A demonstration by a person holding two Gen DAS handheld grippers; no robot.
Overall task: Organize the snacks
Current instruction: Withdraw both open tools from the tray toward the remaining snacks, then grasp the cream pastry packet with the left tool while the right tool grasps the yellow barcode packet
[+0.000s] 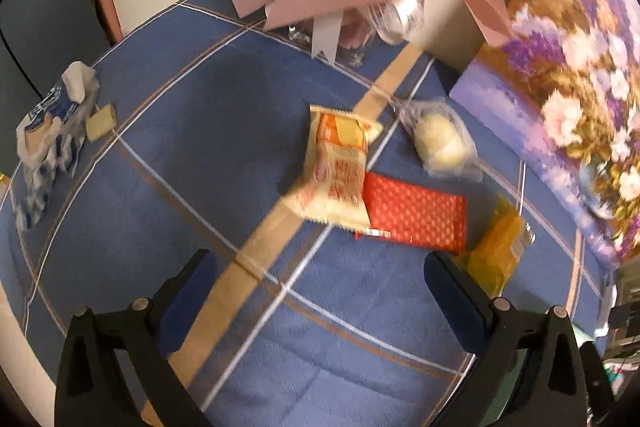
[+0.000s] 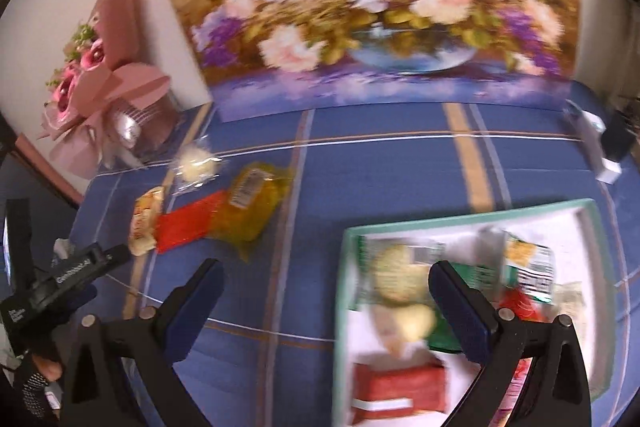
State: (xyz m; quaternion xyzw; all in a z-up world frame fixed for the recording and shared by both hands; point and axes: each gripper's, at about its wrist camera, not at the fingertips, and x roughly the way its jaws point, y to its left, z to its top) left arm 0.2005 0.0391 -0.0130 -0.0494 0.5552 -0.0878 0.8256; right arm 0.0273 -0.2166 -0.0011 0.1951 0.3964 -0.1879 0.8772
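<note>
Loose snacks lie on the blue checked cloth: an orange-and-cream packet (image 1: 336, 175) overlapping a red packet (image 1: 416, 213), a clear-wrapped pale bun (image 1: 440, 139) and a yellow packet (image 1: 496, 251). My left gripper (image 1: 320, 267) hovers open just short of them, nothing between its fingers. In the right wrist view the same group appears at left: the cream packet (image 2: 146, 227), the red packet (image 2: 186, 227), the yellow packet (image 2: 252, 211), the bun (image 2: 196, 163). My right gripper (image 2: 326, 281) is open above the left edge of a teal-rimmed white box (image 2: 348, 239) holding several snacks.
A flower painting (image 2: 360, 7) leans against the wall behind the cloth. A pink-wrapped bouquet (image 2: 100, 83) stands at the back left. A torn blue-and-white wrapper (image 1: 48, 131) and a small beige square (image 1: 102, 123) lie at the far left. A white object (image 2: 600, 147) sits at the right edge.
</note>
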